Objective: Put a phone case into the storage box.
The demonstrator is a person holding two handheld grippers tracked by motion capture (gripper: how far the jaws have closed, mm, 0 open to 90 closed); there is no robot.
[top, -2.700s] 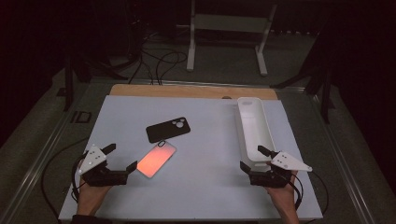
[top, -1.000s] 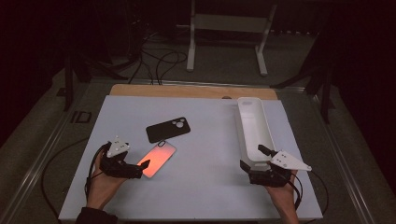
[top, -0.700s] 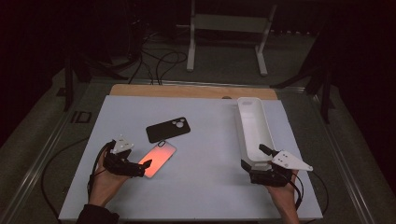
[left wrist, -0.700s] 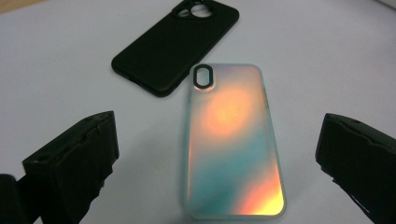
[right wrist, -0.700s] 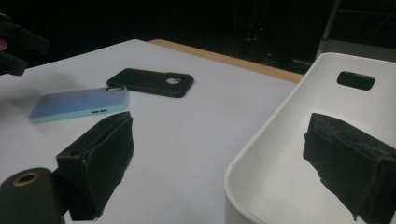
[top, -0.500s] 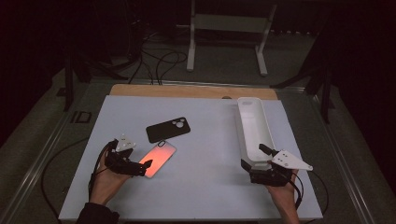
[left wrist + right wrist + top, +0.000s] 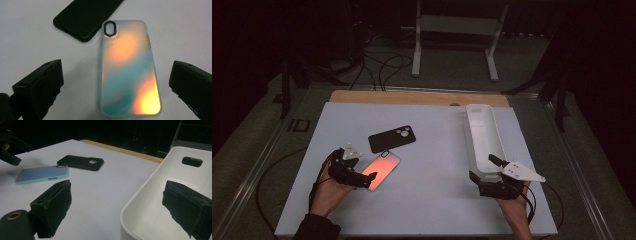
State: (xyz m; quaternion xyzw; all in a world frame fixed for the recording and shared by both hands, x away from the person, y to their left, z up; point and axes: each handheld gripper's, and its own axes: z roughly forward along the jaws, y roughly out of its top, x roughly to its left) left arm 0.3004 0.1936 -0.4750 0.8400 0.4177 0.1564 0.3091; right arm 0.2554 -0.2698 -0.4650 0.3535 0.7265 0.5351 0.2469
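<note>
Lying flat on the white table (image 7: 432, 150), the iridescent phone case (image 7: 130, 67) shimmers orange, teal and yellow, with frosted pale edges and a dark oval camera cutout at its 12 o'clock end. Its near end sits between the wide-open jaws of the left gripper (image 7: 362, 175), untouched, while a black phone case (image 7: 87, 17) lies just beside it toward 11 o'clock. Over at 3 o'clock on the table, the right gripper (image 7: 120, 205) holds its jaws spread apart at the near end of a long white tray (image 7: 482, 135), gripping nothing.

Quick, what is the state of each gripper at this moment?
Left gripper: open, fingers on either side of the iridescent phone case, holding nothing.
Right gripper: open, holding nothing, astride the near wall of the white tray.
</note>
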